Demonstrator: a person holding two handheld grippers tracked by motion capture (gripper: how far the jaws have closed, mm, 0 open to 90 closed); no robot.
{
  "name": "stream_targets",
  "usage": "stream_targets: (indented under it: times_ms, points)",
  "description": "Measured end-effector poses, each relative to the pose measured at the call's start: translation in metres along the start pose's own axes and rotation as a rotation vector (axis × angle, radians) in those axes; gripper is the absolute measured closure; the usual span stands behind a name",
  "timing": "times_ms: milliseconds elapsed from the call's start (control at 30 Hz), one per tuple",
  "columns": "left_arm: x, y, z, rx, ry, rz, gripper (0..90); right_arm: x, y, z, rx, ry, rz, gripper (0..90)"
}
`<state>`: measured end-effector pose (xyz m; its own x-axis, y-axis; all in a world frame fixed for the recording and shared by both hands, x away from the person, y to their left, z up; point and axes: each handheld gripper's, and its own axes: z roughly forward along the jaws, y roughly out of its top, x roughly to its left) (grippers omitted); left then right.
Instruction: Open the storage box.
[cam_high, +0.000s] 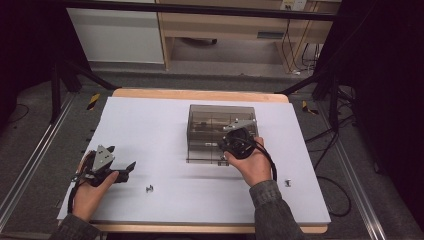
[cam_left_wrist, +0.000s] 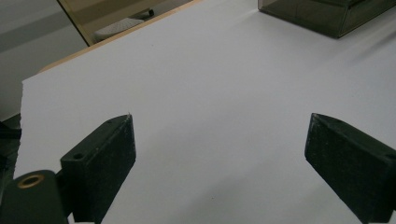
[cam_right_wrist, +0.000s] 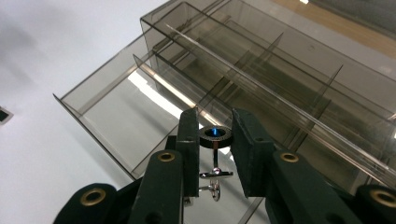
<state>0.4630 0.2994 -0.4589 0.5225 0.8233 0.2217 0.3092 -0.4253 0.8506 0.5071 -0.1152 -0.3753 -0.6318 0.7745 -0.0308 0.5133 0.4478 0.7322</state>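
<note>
- The left gripper (cam_high: 131, 166) rests low on the tabletop (cam_high: 165, 140), well to the left of the smoky plastic box (cam_high: 220, 131); its jaws stand wide apart with nothing between them.
- A small metal piece (cam_high: 149, 188) lies on the white sheet, nearer the person than the box and just right of the left gripper.
- A second small metal piece (cam_high: 288, 183) lies to the right of the box's near corner, past the person's right sleeve.
- The right gripper (cam_right_wrist: 215, 140) hovers at the box's near right edge, jaws nearly closed, clamping a small metal fitting (cam_right_wrist: 215, 135) with a dark ring on top and a thin pin below.
- That fitting hangs above the open drawer (cam_right_wrist: 121, 112) pulled out of the box, whose compartments are split by clear dividers.
</note>
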Motion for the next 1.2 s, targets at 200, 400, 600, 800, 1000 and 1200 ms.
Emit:
stream_targets:
  times_ms: [200,400,600,800,1000,1200]
  points:
    - [-0.001,0.0,0.0,-0.002,-0.004,-0.001,8.6,-0.003,-0.004,0.005,0.026,0.0,0.001,73.3]
    - [-0.003,0.001,0.001,-0.004,-0.015,0.015,8.5,-0.002,-0.005,0.009,0.039,0.005,-0.003,73.2]
    - [-0.002,0.001,0.0,-0.004,-0.017,0.008,8.5,-0.001,-0.005,0.011,0.022,0.011,0.006,66.7]
    - [-0.003,0.003,0.0,-0.006,-0.024,0.014,8.5,0.003,-0.003,0.0,-0.005,0.012,-0.002,74.6]
    - [-0.004,0.01,-0.003,-0.024,-0.081,-0.019,9.0,0.01,-0.016,-0.019,-0.075,0.017,0.009,83.3]
    - [-0.008,0.018,-0.007,-0.043,-0.107,-0.029,9.1,0.021,-0.036,-0.032,-0.121,0.014,0.017,89.5]
